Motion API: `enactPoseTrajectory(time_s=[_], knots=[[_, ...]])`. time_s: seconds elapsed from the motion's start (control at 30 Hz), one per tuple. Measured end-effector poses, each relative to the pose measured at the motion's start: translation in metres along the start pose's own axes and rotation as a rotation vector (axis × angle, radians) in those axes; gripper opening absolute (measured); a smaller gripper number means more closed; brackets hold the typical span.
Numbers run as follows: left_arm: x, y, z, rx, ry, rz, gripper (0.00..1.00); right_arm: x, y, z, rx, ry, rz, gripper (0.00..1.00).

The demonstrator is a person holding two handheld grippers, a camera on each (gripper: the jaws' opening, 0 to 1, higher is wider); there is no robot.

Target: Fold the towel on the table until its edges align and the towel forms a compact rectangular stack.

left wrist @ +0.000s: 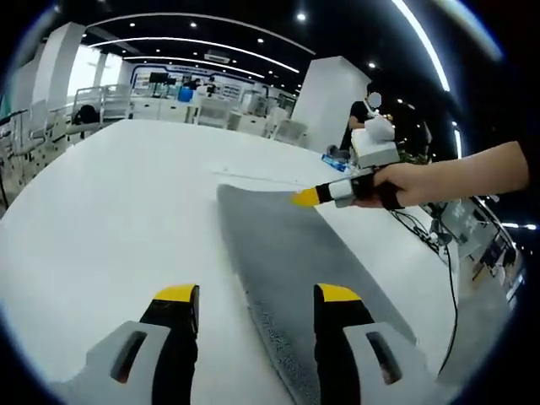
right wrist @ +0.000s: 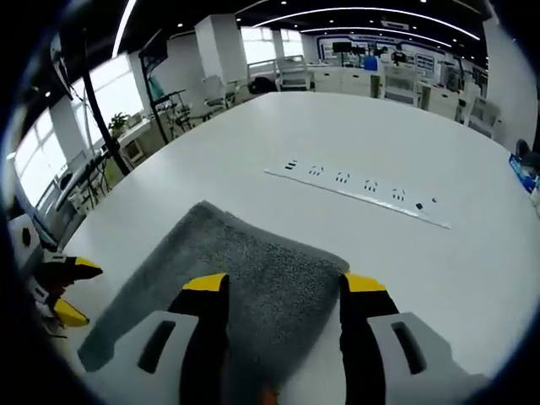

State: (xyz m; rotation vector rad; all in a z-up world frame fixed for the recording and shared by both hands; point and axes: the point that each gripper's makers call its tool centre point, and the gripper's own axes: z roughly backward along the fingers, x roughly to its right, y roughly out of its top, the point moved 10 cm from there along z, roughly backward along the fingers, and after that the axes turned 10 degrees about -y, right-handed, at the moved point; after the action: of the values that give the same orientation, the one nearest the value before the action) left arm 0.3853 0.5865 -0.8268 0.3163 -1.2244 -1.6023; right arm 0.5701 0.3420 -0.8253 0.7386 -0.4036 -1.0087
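Grey towel (right wrist: 253,283) flat between right gripper's (right wrist: 283,291) parted jaws, left gripper (left wrist: 257,295) likewise apart

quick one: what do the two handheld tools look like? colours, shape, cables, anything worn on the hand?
Left tool: two black jaws with yellow tips on light grey bases, each base with a dark slot. Right tool has the same build. In the left gripper view, the right tool shows a yellow tip, a white and black body and a white box on top; the hand holding it wears a black strap or glove, forearm bare.
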Motion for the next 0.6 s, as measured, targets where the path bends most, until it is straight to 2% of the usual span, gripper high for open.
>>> enactPoseTrajectory(time_s=[0.37,0.6], knots=[[-0.017,0.002,-0.003,-0.052,0.036,-0.019,0.51,0.001,-0.032,0.015,-0.030,-0.006,-0.051,0.50],[-0.021,-0.004,-0.009,-0.098,0.045,-0.014,0.42,-0.004,-0.049,0.026,-0.036,0.007,-0.075,0.46]])
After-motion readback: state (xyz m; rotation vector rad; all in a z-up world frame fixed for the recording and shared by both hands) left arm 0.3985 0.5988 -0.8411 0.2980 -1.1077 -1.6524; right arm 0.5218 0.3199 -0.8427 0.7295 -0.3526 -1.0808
